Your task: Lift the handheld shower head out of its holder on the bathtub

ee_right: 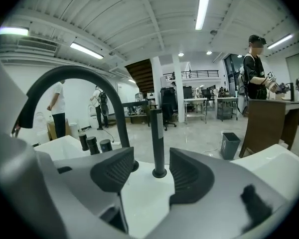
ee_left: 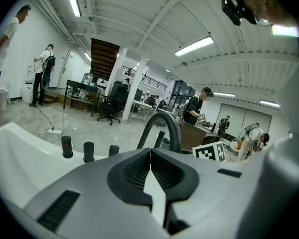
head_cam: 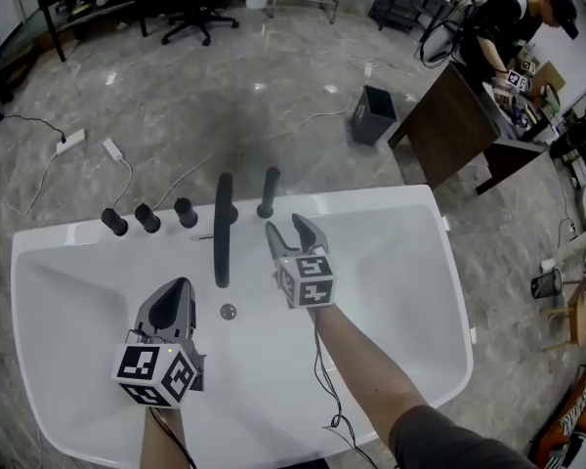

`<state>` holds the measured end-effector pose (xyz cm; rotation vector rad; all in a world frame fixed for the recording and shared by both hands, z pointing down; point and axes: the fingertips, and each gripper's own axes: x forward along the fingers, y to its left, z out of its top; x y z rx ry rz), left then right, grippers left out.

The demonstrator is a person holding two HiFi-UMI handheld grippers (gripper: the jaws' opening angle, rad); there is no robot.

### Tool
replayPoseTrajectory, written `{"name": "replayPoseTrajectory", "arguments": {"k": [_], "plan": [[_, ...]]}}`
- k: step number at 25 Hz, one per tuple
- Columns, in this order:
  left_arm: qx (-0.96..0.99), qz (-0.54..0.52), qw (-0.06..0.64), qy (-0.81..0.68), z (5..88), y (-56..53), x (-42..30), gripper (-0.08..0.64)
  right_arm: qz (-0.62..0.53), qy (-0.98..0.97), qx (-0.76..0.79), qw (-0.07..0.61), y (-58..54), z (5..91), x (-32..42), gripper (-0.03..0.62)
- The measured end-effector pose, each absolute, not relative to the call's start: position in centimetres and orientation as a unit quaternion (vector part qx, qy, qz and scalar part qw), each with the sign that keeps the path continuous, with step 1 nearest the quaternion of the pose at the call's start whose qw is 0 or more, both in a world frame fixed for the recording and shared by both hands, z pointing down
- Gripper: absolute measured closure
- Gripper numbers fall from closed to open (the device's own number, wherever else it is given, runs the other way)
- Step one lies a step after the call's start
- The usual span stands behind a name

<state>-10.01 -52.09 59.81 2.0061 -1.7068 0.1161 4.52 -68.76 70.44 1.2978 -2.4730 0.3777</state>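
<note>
A white bathtub (head_cam: 391, 262) stands on a grey, glossy stone floor (head_cam: 225, 86) in a wide workshop room. Nearest the person, the left tool (head_cam: 179, 286) hangs over the tub's basin with its jaws pressed together and nothing between them; the left gripper view shows the two ribbed pads meeting at a seam. Just beyond and to the right, the right tool (head_cam: 286, 228) has its jaws spread wide and holds nothing, the bare white tub showing in the gap. A round drain (head_cam: 229, 312) sits in the basin between the two tools.

On the far rim, the handheld shower head (head_cam: 269, 191) stands upright in its holder, a slim black rod just ahead of the right tool's open jaws, with neither pad on it. Beside it to the left, the black arched spout (head_cam: 223, 228) reaches over the basin, and three black knobs (head_cam: 146, 218) line the rim further left.

Farther off, a dark bin (head_cam: 373, 113) rests on the floor, and a person (head_cam: 508, 27) stands at a brown tabletop (head_cam: 449, 115).
</note>
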Motion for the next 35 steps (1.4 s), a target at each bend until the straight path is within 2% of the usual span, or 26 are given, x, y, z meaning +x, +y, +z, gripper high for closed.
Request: {"name": "replayPoseTrajectory", "arguments": {"k": [25, 35], "plan": [[0.742, 0.044, 0.262, -0.615, 65.2, -54.7, -11.4, 0.545, 0.081, -0.854, 0.47, 0.207, -76.7, 76.9, 0.9, 0.378], [0.742, 0.053, 0.263, -0.615, 66.0, -54.1, -11.3, 0.545, 0.066, -0.86, 0.462, 0.204, -77.5, 76.6, -0.1, 0.446]]}}
